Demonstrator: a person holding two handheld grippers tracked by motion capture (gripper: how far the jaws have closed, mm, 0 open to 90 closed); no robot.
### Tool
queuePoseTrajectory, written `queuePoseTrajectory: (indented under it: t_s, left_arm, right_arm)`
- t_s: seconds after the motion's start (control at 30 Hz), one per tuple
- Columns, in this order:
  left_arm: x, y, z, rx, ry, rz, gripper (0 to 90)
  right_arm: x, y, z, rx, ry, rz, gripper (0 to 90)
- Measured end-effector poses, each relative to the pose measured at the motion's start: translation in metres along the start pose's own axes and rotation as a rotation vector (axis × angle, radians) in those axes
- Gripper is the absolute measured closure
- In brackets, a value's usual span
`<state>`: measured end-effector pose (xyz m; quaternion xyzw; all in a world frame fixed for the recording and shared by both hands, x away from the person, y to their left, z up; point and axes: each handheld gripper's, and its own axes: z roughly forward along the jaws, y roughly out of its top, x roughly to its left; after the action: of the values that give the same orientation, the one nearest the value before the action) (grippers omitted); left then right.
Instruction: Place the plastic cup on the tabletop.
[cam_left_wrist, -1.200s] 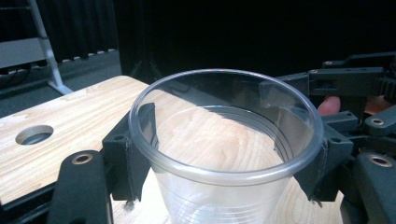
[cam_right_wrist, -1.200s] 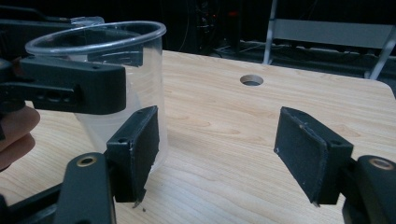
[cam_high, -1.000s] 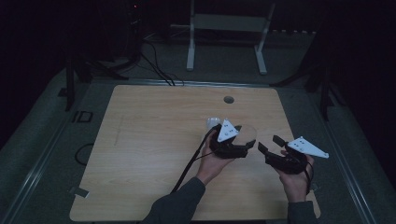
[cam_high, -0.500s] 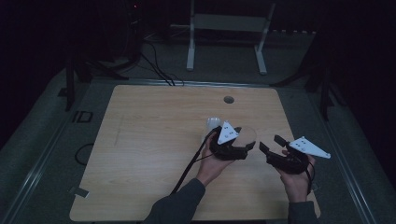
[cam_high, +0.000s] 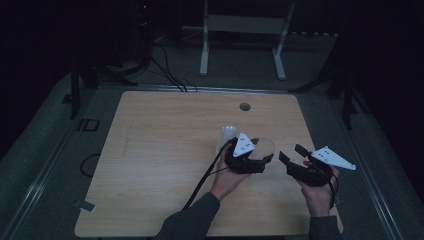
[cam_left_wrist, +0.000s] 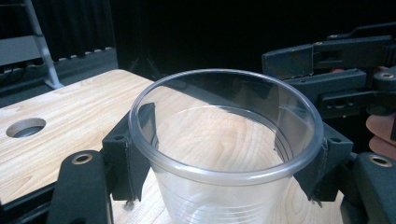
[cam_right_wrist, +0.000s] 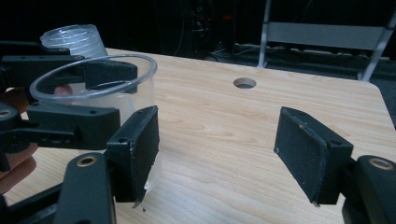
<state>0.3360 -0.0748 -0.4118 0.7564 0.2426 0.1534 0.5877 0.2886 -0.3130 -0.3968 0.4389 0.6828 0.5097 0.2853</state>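
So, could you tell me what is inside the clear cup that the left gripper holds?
Nothing: the clear cup looks empty, with the wooden table showing through it. Its base sits below the left gripper view's edge, unseen.

Wooden table bears what seems an upturned cup.

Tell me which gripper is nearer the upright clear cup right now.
Left. The left gripper has its jaws clamped on either side of the clear cup, just under the rim. The right gripper hangs open beside the cup, off to its right in the high view, not touching it.
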Motion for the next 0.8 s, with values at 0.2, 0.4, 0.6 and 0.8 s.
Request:
queuePoseTrajectory:
  t_s: [0.2,0.4,0.6,0.8]
  left_arm:
    - [0.0,-0.002,0.001,-0.001,-0.003,0.004,29.9]
    - [0.001,-0.006,0.001,-0.005,-0.006,-0.003,29.9]
    - [0.0,-0.009,0.003,-0.006,-0.011,-0.004,29.8]
    - [-0.001,-0.011,0.004,-0.007,-0.015,0.0,29.8]
  right_arm:
    - [-0.001,0.0,0.0,-0.002,-0.003,0.0,30.5]
    - [-0.001,0.0,0.0,-0.002,-0.003,0.002,30.4]
    - [-0.001,0.0,0.0,-0.002,-0.003,0.003,30.5]
    - [-0.001,0.0,-0.001,-0.002,-0.004,0.004,30.5]
